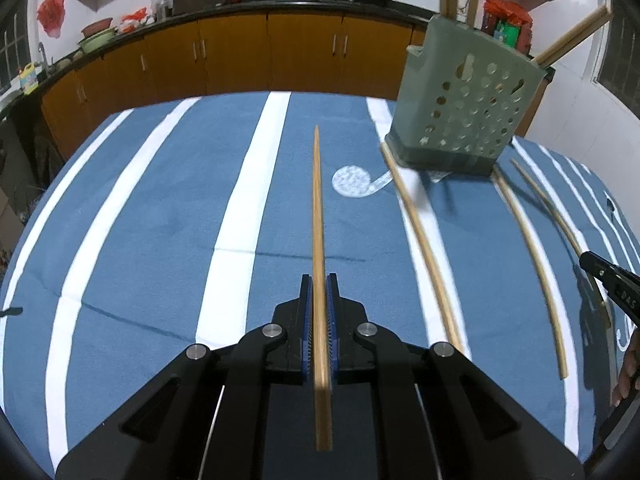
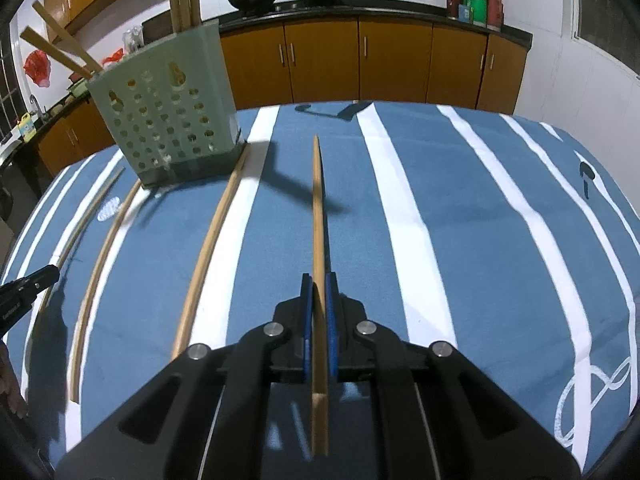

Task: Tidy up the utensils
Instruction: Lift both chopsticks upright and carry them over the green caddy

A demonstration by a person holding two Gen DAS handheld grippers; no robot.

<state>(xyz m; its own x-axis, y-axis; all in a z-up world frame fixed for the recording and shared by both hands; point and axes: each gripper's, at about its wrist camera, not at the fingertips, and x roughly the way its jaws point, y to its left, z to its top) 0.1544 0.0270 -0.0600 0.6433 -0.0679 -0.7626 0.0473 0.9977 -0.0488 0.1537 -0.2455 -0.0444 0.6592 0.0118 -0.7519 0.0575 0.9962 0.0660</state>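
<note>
slim tan wooden chopstick [image 1: 318, 216] clamped in left hand-held gripper [image 1: 319, 284], another chopstick [image 2: 318, 216] in right hand-held gripper [image 2: 318, 282]

Black angular grippers, blue ribbed fingers [image 1: 307, 320], round silver screws, white lettering on side.

2 wrist views look steeply down, sharing the holder [image 1: 464, 100] [image 2: 168, 108].

Each hand-held gripper, left [image 1: 319, 280] and right [image 2: 319, 280], points forward and down, jaws clamped shut.
</note>
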